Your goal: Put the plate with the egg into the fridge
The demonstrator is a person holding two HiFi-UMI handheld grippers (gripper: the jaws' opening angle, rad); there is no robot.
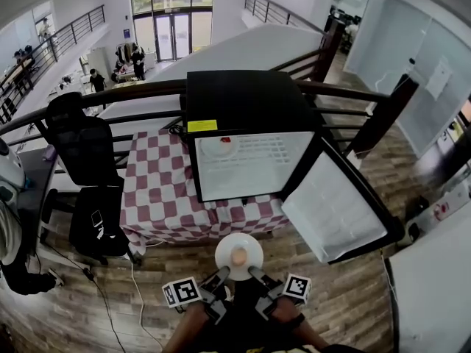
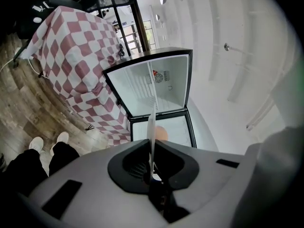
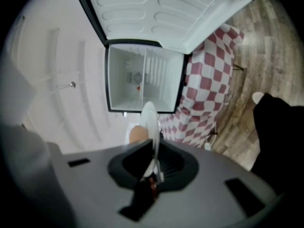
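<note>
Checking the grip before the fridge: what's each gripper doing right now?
Left gripper: shut on the plate.
Right gripper: shut on the plate too.

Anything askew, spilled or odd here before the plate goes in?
Nothing stands out. The egg sits centred on the plate, held at its near rim by the left gripper and right gripper; the fridge door stands open.

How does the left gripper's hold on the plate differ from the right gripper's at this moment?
The left gripper clamps the plate at its near-left rim; the right gripper clamps it at its near-right rim. The left gripper slants in rightward, the right gripper leftward. Shared: both are shut on the rim, facing the open fridge, with the egg just beyond their tips.
</note>
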